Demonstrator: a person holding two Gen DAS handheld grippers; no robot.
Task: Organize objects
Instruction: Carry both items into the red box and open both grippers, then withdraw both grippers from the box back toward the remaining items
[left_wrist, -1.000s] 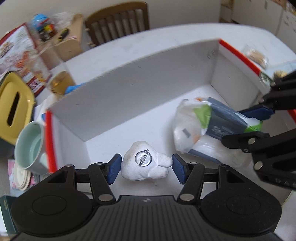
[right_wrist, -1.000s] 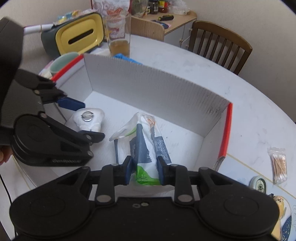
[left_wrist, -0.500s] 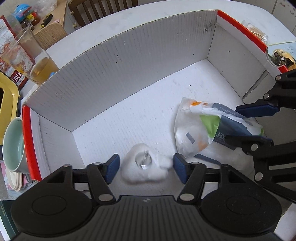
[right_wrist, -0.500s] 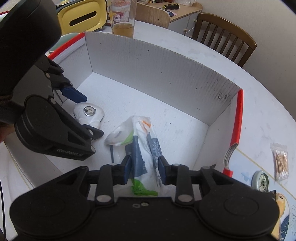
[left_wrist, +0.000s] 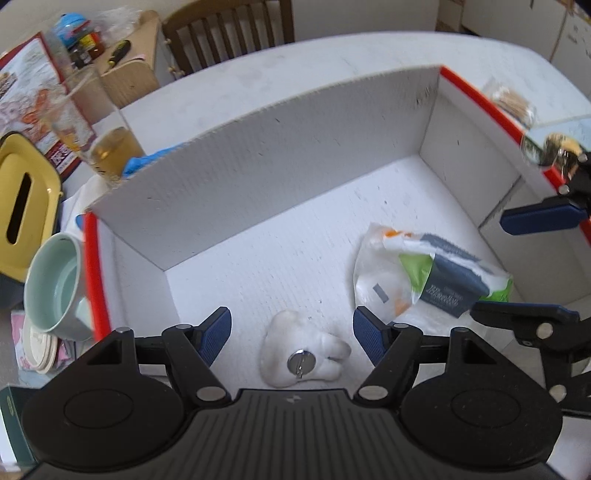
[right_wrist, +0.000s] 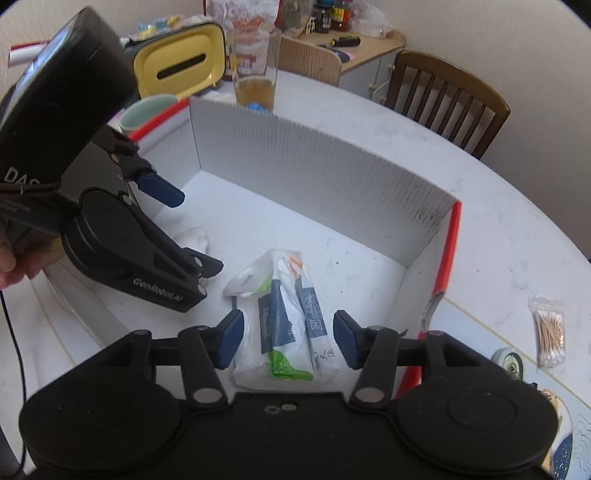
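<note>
The left gripper (left_wrist: 291, 334) is held wide open, the white badge (left_wrist: 301, 354) lying untouched between its pads at lower centre of the box (left_wrist: 258, 155) floor. The right gripper (right_wrist: 288, 341) is likewise spread, with the plastic packet (right_wrist: 286, 325) lying free between its fingers at lower centre.

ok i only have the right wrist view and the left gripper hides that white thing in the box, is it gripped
Observer: No. The left gripper is open. The white soft badge lies on the floor of the cardboard box, between the fingers and touching neither.
Operator: which side of it is up
Observer: Its back: a round metal pin clasp faces up.
</note>
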